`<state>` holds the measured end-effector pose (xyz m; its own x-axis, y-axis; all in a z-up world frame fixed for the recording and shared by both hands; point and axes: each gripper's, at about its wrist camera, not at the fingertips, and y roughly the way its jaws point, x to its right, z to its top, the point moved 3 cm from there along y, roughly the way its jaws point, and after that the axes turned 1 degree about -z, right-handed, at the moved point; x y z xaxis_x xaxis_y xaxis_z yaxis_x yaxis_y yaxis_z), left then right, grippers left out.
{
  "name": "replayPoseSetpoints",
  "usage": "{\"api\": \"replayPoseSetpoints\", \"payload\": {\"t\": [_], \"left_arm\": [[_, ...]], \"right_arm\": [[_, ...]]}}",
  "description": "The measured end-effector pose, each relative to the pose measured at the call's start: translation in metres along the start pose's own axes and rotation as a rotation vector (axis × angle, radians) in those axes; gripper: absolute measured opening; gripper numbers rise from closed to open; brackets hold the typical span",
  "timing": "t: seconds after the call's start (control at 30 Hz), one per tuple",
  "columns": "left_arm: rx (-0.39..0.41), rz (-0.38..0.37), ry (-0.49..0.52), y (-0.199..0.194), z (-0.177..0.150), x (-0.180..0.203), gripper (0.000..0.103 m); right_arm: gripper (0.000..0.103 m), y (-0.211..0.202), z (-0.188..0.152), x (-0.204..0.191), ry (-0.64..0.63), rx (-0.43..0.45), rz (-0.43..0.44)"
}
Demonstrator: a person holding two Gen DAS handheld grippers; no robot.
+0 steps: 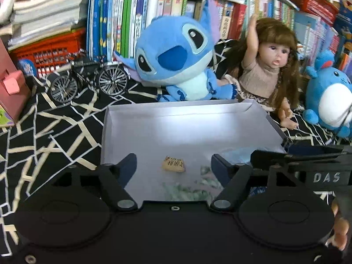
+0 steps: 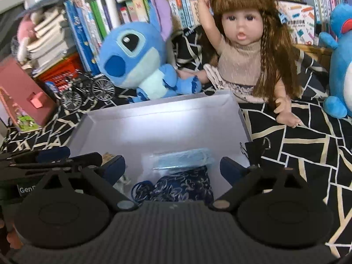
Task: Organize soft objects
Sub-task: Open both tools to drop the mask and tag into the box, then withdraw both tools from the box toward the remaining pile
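Note:
A shallow white box (image 1: 132,132) lies open on the patterned cloth. My left gripper (image 1: 173,160) stands open above its floor, with a small tan block (image 1: 173,165) and green-white fabric (image 1: 187,192) below, untouched. My right gripper (image 2: 172,164) is open too, over a pale blue packet (image 2: 182,158) and a dark blue patterned pouch (image 2: 184,187) with blue cord loops (image 2: 142,189). Neither holds anything. Behind the box sit a blue plush alien (image 1: 176,59) (image 2: 136,59), a long-haired doll (image 1: 268,66) (image 2: 242,55) and a round blue plush (image 1: 330,101) (image 2: 341,66).
A metal model bicycle (image 1: 88,81) and a pink box (image 1: 11,88) stand at the left. A red basket (image 1: 48,50) and rows of books fill the shelf behind. Black cloth with cream lines (image 2: 297,149) covers the surface. Fingers of a hand (image 1: 340,231) show at the lower right.

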<state>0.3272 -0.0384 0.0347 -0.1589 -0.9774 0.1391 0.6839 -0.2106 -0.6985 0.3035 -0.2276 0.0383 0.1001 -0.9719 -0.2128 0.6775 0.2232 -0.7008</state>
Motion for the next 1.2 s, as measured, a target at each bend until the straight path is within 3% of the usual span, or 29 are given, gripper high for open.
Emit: {"api": "replayPoseSetpoints", "payload": {"t": [0.2,0.6,1.2], "left_arm": [[0.056,-0.010,0.068,-0.035,-0.015,0.004,0.081],[0.173,-0.087,0.073,-0.109,-0.051,-0.004,0.090],[0.237,-0.065,0.034,-0.159,-0.141,-0.031,0.092]], "right_arm": [[0.101,-0.037,-0.011,-0.009,-0.039,0.082,0.033],[0.103,-0.103,-0.055,-0.029,-0.136,0.235,0.125],[0.103,-0.127,-0.125,-0.052,-0.282,0.295,0.088]]}}
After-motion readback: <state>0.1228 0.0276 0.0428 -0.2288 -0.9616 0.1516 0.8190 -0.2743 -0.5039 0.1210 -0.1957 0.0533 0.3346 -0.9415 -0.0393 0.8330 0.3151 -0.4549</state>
